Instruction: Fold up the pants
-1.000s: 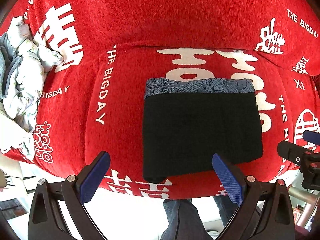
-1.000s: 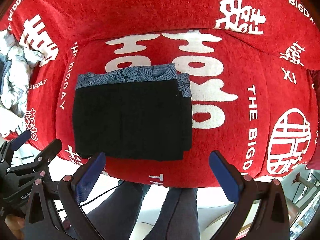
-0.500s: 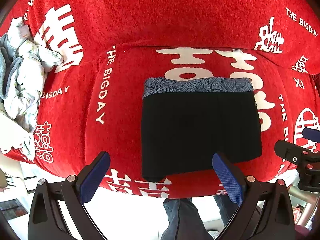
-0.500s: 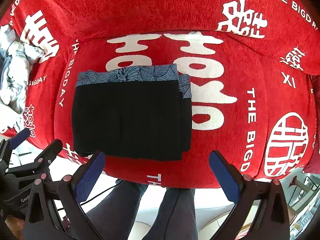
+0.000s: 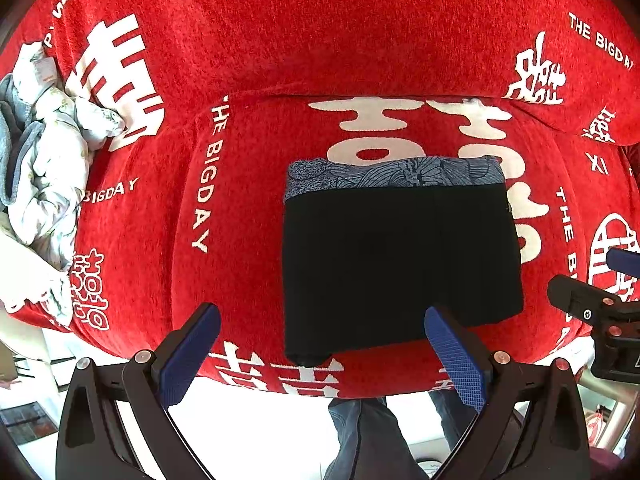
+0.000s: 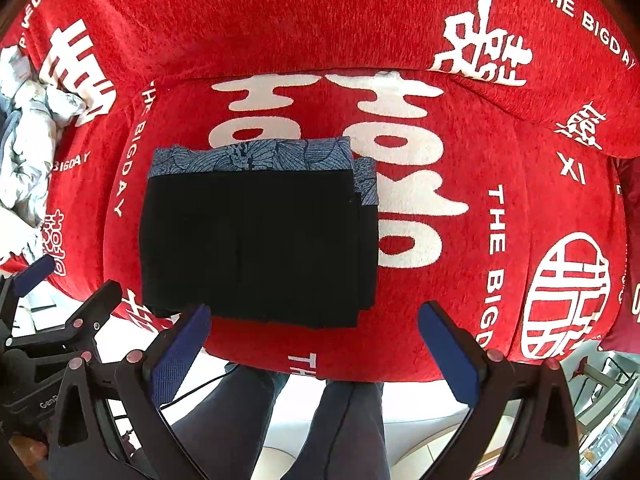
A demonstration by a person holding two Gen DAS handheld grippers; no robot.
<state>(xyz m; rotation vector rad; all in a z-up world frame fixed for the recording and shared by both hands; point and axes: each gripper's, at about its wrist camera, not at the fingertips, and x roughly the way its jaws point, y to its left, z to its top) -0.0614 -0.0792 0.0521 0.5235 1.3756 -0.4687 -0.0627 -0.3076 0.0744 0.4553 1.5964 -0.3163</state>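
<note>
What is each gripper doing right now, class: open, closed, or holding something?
Left gripper: open, holding nothing, short of the folded pants.
Right gripper: open, holding nothing.

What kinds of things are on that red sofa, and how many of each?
Folded black pants: 1
Crumpled pale cloth heap: 1
Open grippers hovering in front, left gripper and right gripper: 2
Total: 4

Black pants (image 5: 400, 264) folded into flat rectangle, blue patterned waistband at far edge, on seat.
</note>
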